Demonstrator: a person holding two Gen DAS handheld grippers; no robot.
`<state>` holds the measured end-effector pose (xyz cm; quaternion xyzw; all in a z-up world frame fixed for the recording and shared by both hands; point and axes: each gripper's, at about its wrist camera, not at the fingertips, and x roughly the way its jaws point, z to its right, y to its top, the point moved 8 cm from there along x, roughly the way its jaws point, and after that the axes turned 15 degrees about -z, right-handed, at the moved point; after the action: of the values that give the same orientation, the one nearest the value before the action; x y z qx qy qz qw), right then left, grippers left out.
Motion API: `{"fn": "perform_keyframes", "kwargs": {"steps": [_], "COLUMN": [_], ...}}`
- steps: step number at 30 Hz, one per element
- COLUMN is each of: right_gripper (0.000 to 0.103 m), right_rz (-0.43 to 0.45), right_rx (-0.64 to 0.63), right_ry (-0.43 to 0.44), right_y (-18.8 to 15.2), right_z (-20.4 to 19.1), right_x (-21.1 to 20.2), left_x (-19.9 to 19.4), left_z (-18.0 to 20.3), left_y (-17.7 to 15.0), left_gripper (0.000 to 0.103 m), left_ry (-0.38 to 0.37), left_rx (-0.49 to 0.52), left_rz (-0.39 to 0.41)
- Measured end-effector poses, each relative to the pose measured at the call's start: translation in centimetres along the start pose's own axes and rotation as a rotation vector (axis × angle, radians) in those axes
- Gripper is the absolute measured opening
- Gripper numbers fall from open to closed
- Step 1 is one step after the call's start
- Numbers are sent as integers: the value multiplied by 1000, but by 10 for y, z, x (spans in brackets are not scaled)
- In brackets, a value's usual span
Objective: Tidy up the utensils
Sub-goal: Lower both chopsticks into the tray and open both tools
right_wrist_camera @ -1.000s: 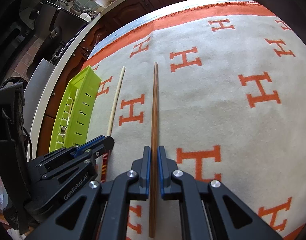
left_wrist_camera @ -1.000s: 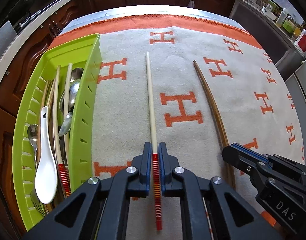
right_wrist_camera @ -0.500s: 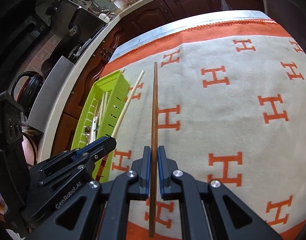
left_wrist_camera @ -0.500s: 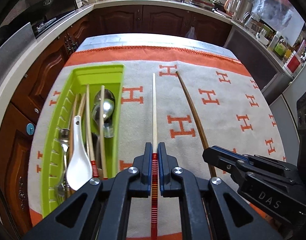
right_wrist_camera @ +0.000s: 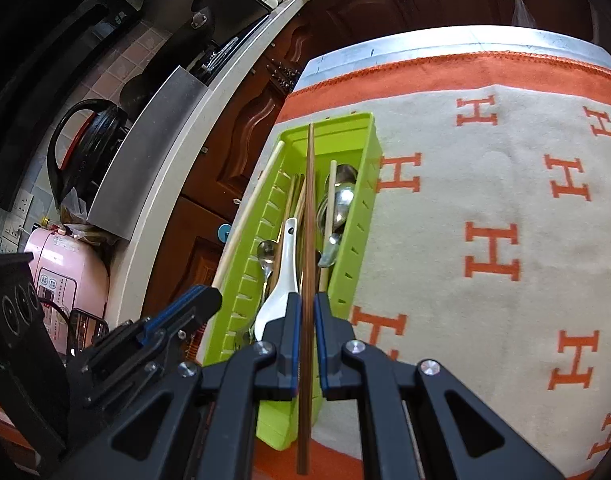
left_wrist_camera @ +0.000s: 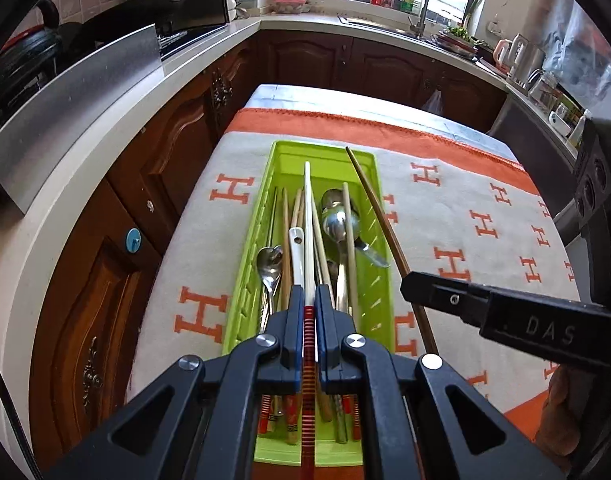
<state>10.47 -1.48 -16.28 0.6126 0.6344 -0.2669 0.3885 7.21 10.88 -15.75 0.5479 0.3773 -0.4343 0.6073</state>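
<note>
A lime green utensil tray (left_wrist_camera: 325, 152) (right_wrist_camera: 361, 216) lies on the H-patterned cloth, holding chopsticks, metal spoons and a white ceramic spoon (left_wrist_camera: 296, 256) (right_wrist_camera: 279, 292). My left gripper (left_wrist_camera: 309, 300) is shut on a pale chopstick with a red striped end (left_wrist_camera: 308, 208), held lengthwise above the tray. My right gripper (right_wrist_camera: 305, 308) is shut on a dark brown chopstick (right_wrist_camera: 309, 200) (left_wrist_camera: 375, 208), also held above the tray, along its right side. The pale chopstick shows at the tray's left edge in the right wrist view (right_wrist_camera: 249, 216).
The cloth (left_wrist_camera: 465, 208) (right_wrist_camera: 485, 200) covers a table with a grey far edge. Dark wooden cabinets (left_wrist_camera: 177, 152) and a white counter run close along the left. A sink and bottles stand at the back. A pink appliance (right_wrist_camera: 65, 272) sits at the left.
Both grippers have lifted their chopsticks off the cloth and carried them left, from beside the tray to above it.
</note>
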Motion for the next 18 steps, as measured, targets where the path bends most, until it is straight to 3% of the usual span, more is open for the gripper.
{"fn": "perform_keyframes", "kwargs": {"steps": [3,5,8,12,16,18], "right_gripper": [8,8,8,8,8,8], "right_rz": [-32,-57,-57,-45,-33,-28], "right_rx": [27,53,48,22,14,14], "right_ry": [-3,9,-17,-55,-82,-94], "right_y": [6,8,8,4,0,-1], "right_z": [-5,-5,-7,-8,-3,0], "right_x": [15,23,28,26,22,20], "left_x": [11,14,13,12,12,12], "left_z": [-7,-8,-11,-16,-18,-18], "left_y": [-5,-6,-6,-5,-4,-4], "left_gripper": [11,26,41,49,66,70], "left_ry": [-7,-15,-24,-33,-48,-55], "left_rx": [-6,-12,-15,-27,-41,-44], "left_rz": [-22,-22,-12,-4,-9,-7]}}
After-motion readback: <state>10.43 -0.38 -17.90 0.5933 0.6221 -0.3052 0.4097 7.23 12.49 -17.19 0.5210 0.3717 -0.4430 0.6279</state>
